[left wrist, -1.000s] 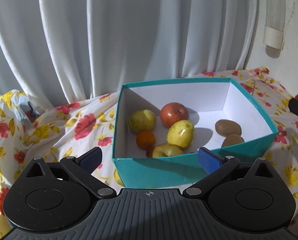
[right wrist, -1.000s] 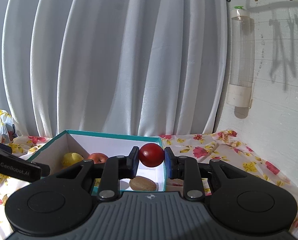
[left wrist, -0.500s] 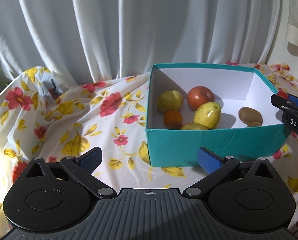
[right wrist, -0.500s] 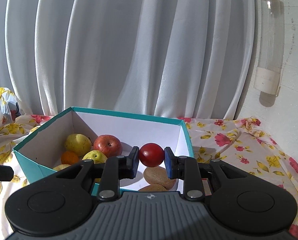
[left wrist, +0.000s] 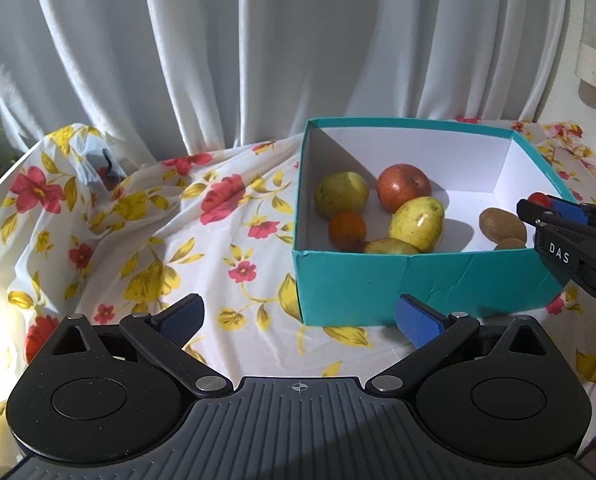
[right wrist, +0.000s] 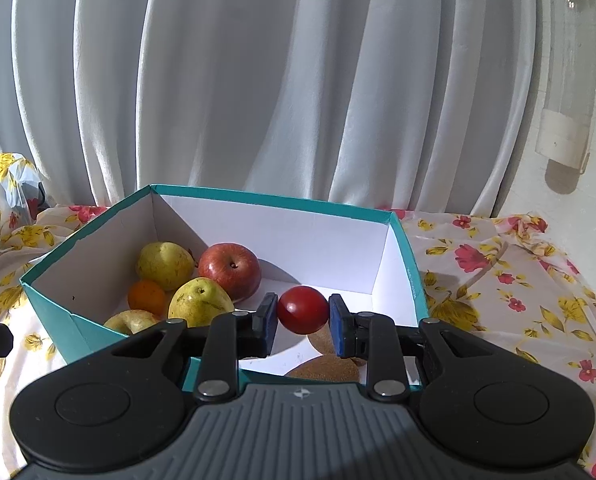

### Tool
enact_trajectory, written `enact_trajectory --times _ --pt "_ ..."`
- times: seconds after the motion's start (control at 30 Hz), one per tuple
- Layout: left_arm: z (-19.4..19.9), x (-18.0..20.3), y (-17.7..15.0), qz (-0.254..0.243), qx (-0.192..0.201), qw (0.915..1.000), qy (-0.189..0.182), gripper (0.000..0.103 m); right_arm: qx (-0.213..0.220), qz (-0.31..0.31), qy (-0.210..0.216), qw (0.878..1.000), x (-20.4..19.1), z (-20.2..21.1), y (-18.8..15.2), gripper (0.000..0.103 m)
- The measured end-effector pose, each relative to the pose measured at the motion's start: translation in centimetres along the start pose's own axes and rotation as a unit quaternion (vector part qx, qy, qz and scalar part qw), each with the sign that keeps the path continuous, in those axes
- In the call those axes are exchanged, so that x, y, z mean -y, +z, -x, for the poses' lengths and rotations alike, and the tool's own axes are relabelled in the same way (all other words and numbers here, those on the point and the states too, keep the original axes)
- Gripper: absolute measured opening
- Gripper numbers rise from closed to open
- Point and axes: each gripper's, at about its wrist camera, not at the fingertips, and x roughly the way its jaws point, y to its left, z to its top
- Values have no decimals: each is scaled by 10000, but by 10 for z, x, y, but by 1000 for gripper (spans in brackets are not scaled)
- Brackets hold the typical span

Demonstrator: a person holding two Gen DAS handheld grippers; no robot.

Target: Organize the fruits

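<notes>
A teal box (left wrist: 409,284) (right wrist: 50,304) with a white inside holds a red apple (left wrist: 403,187) (right wrist: 230,270), yellow-green pears (left wrist: 417,222) (right wrist: 200,300), an orange (left wrist: 347,228) (right wrist: 146,297) and brown kiwis (left wrist: 501,224) (right wrist: 325,368). My right gripper (right wrist: 302,316) is shut on a small red fruit (right wrist: 302,309) and holds it over the box's near right part, above the kiwis. It shows at the right edge of the left wrist view (left wrist: 537,204). My left gripper (left wrist: 298,316) is open and empty, in front of the box's left corner above the cloth.
A flowered tablecloth (left wrist: 158,240) covers the table, bunched up at the far left. White curtains (left wrist: 258,40) hang behind. A white wall with a clear tube (right wrist: 569,80) stands at the right.
My right gripper has carried the red fruit forward and lower over the box. My left gripper has pulled back and left, away from the box.
</notes>
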Motion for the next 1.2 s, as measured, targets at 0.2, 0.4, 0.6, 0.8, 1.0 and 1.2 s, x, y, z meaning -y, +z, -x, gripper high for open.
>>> enact_trajectory --times 0.2,0.4,0.6,0.8,1.0,1.2 --pt "-2 -1 1 40 42 10000 -16 103 -47 10 -11 10000 0 -3 1 39" --pt "-3 1 2 -74 100 9996 253 103 101 -116 -88 9998 6 8 5 83" --pt "-3 5 4 -163 92 9995 268 103 153 -312 46 9994 11 42 15 103" --pt "-6 13 3 -267 -188 9994 60 103 -617 -543 -205 9964 10 48 9 103" --pt "-9 24 1 -402 -411 9983 4 103 -1138 -597 -198 9915 14 49 -1 103" --pt "-11 35 4 -492 -560 9972 -35 103 -1548 -547 -223 9862 17 46 -3 103"
